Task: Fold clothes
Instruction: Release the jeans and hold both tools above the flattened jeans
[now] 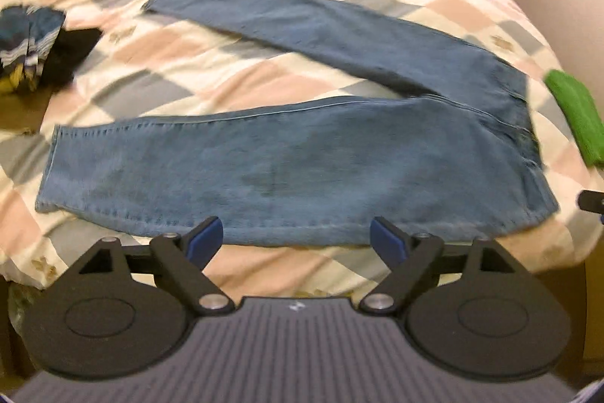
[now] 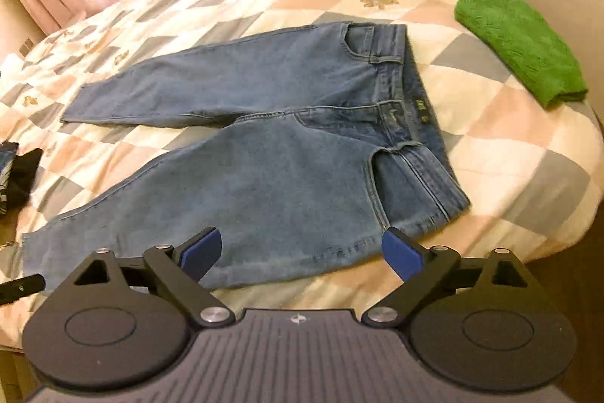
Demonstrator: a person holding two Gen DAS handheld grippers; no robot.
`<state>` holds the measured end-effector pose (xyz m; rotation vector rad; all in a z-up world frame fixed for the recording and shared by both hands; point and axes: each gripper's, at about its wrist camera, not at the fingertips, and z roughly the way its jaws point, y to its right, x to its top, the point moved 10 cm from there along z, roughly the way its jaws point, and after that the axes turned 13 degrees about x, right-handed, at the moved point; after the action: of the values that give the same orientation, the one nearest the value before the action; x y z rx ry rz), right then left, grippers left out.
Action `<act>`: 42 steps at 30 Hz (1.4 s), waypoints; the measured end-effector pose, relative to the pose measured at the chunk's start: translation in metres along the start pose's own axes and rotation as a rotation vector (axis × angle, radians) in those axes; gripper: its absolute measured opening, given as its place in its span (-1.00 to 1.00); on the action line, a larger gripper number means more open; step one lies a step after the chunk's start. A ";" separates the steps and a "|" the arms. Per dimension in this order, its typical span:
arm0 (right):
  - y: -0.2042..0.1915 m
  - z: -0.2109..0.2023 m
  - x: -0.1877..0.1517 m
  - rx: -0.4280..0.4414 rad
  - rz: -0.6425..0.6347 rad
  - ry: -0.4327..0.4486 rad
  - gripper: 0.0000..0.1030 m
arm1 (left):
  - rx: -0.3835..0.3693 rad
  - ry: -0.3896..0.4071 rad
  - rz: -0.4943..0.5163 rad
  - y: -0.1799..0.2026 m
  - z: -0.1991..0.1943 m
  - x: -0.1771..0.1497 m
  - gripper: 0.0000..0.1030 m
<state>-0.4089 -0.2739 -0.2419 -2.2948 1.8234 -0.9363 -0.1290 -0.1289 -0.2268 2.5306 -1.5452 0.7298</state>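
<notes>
A: Our left claw [image 1: 296, 236] gapes wide at the near leg of the jeans [image 1: 264, 169], spread on the bed [image 1: 234, 63].

B: Our right claw [image 2: 302, 250], wide too, hovers by the hip; uneven lifts could skew the fold.

My bed [image 2: 509, 176] wears a checked quilt. On it the blue jeans [image 2: 287, 153] lie spread flat near me, a green cloth [image 2: 521, 44] far right, dark clothes [image 1: 34, 48] far left.
</notes>
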 end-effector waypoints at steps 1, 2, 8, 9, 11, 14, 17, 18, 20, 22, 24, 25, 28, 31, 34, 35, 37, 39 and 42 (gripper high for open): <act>-0.001 -0.006 -0.003 0.003 0.005 -0.010 0.86 | 0.002 -0.002 0.007 0.003 -0.006 -0.001 0.62; -0.003 -0.010 -0.008 0.004 0.010 -0.025 0.88 | 0.004 -0.004 0.014 0.007 -0.011 -0.002 0.62; -0.003 -0.033 -0.028 0.001 0.034 -0.054 0.89 | 0.006 0.003 0.045 0.015 -0.027 -0.001 0.67; -0.002 -0.035 -0.030 0.000 0.037 -0.052 0.89 | 0.007 0.007 0.045 0.015 -0.029 0.001 0.67; 0.000 -0.041 -0.033 -0.002 0.057 -0.049 0.89 | 0.010 0.014 0.044 0.015 -0.034 0.003 0.69; -0.002 -0.045 -0.035 -0.006 0.059 -0.056 0.89 | 0.018 0.022 0.033 0.013 -0.046 0.000 0.70; -0.006 -0.046 -0.038 -0.002 0.045 -0.059 0.91 | 0.027 0.023 0.027 0.011 -0.049 0.000 0.70; -0.007 -0.046 -0.039 -0.001 0.040 -0.064 0.91 | 0.031 0.024 0.027 0.010 -0.050 -0.001 0.70; -0.008 -0.046 -0.042 -0.003 0.032 -0.073 0.91 | 0.041 0.025 0.026 0.008 -0.052 -0.002 0.70; -0.008 -0.046 -0.044 -0.004 0.032 -0.081 0.91 | 0.042 0.023 0.021 0.007 -0.053 -0.005 0.70; -0.008 -0.046 -0.044 -0.007 0.029 -0.083 0.91 | 0.046 0.020 0.017 0.006 -0.053 -0.008 0.71; -0.008 -0.045 -0.045 -0.007 0.026 -0.087 0.91 | 0.051 0.016 0.017 0.005 -0.052 -0.009 0.71; -0.009 -0.045 -0.048 -0.005 0.015 -0.098 0.92 | 0.061 0.007 0.012 0.003 -0.051 -0.015 0.71; -0.011 -0.043 -0.050 -0.004 0.007 -0.110 0.92 | 0.064 0.004 0.007 0.001 -0.052 -0.019 0.71; -0.013 -0.042 -0.049 -0.001 -0.002 -0.112 0.92 | 0.069 0.004 0.002 -0.001 -0.053 -0.021 0.72; -0.014 -0.042 -0.049 0.000 -0.005 -0.112 0.92 | 0.071 0.004 -0.001 -0.002 -0.054 -0.021 0.72; -0.015 -0.042 -0.049 0.001 -0.009 -0.115 0.92 | 0.075 0.003 -0.009 -0.003 -0.055 -0.021 0.72; -0.016 -0.041 -0.048 0.002 -0.011 -0.119 0.92 | 0.080 0.004 -0.014 -0.005 -0.056 -0.021 0.73; -0.018 -0.040 -0.046 0.006 -0.017 -0.121 0.92 | 0.088 0.005 -0.020 -0.008 -0.057 -0.021 0.74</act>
<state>-0.4187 -0.2141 -0.2212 -2.3119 1.7543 -0.7851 -0.1502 -0.0898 -0.1844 2.5995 -1.5169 0.8182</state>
